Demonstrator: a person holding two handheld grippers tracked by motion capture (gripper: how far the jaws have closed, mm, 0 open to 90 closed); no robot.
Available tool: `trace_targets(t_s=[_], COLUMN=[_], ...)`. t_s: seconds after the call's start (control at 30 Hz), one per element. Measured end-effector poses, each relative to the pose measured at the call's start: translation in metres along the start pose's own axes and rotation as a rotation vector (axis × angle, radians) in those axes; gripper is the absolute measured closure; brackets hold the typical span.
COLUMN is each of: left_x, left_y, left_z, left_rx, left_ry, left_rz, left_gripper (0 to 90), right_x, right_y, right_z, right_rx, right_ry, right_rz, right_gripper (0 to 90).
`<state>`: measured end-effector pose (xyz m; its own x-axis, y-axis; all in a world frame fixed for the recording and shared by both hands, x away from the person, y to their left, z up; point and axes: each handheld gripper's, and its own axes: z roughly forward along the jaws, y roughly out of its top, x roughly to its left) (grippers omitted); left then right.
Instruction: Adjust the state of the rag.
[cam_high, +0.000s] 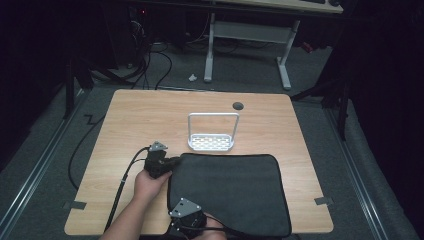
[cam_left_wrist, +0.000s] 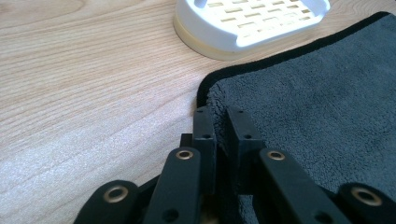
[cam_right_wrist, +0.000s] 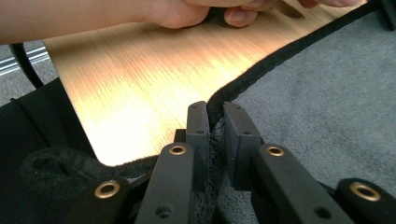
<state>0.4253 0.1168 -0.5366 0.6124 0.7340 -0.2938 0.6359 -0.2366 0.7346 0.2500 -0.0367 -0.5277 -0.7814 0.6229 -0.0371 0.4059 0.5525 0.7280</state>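
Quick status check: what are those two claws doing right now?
Left claw shut on grey mat far-left corner. Right claw shut on near-left edge. White rack just beyond mat.

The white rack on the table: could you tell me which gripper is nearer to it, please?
Left. The left gripper grips the grey mat at its far left corner, just short of the white rack. The right gripper grips the mat's near left edge, farther back.

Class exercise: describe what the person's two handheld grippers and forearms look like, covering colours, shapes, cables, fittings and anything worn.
Both the left gripper and the right gripper are black, each topped by a grey three-cornered plate and trailing a black cable. Their fingers are flat black bars on linkages with brass-coloured pivot rings. The forearms are bare, with no sleeves showing.
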Motion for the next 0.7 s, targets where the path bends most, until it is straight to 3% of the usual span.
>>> trace_targets(t_s=[0.13, 0.27, 0.43, 0.7], left_x=[0.000, 0.002, 0.007, 0.032], left_y=[0.001, 0.002, 0.005, 0.008], left_z=[-0.002, -0.006, -0.014, -0.052], left_rx=[-0.017, -0.066, -0.104, -0.162], left_ry=[0.005, -0.012, -0.009, 0.028], left_rz=[-0.006, -0.051, -0.069, -0.108], left_gripper=[84.1, 84.2, 84.2, 84.1], right_x=[-0.002, -0.007, -0.009, 0.004], right_y=[0.003, 0.008, 0.019, 0.050], right_z=[-0.008, -0.017, -0.023, -0.018], right_rx=[-0.043, -0.098, -0.140, -0.192], right_ry=[-0.003, -0.009, -0.006, 0.030], right_rz=[0.003, 0.016, 0.013, -0.022], right_gripper=[83.0, 83.2, 83.1, 83.0])
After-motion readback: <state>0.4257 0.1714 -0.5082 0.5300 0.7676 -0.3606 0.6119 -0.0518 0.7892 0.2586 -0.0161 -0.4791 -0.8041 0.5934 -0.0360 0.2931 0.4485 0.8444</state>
